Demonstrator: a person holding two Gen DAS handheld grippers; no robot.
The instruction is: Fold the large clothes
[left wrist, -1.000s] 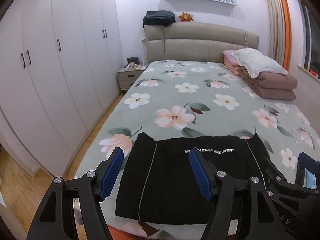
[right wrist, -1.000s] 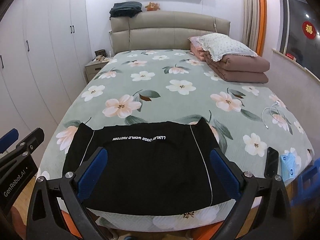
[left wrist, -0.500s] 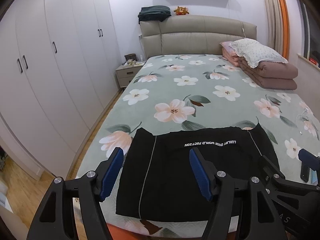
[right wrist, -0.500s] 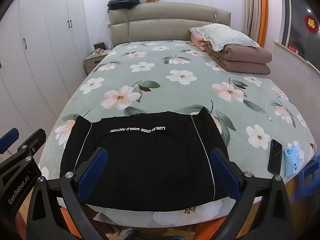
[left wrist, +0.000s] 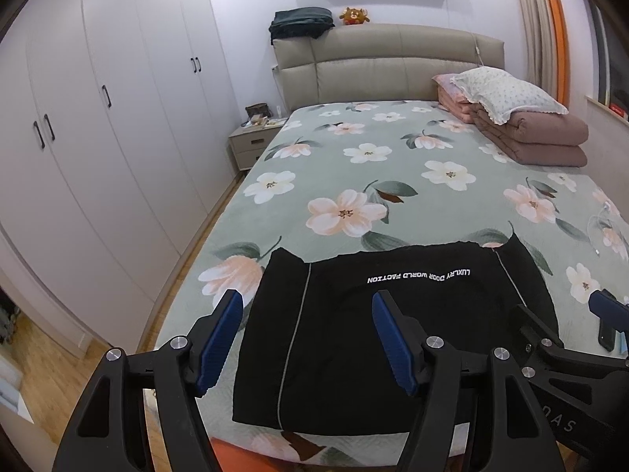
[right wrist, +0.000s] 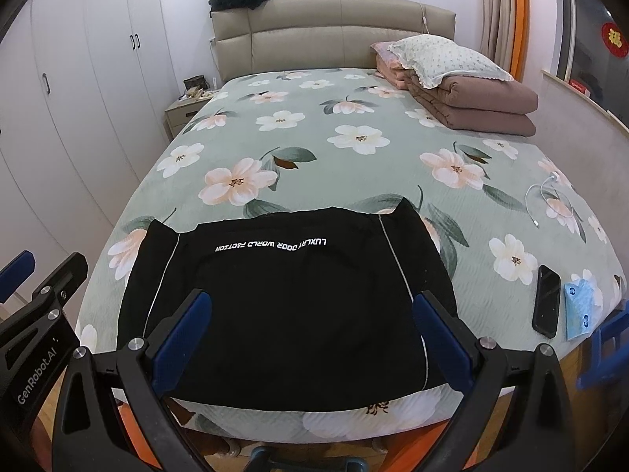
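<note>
The black folded garment (right wrist: 283, 299) lies flat at the lower centre of both views, on the near end of the floral bed (right wrist: 354, 137). Its white lettering reads upside down. In the right wrist view the right gripper (right wrist: 310, 338) covers its near corners, jaws spread wide and holding nothing. The left gripper (left wrist: 306, 338) also stands spread and empty at the lower centre of its view; its right finger hides part of the cloth. At the lower right, a dark phone (right wrist: 546, 301) lies beside a blue packet (right wrist: 582, 308) whose print is too small to read.
</note>
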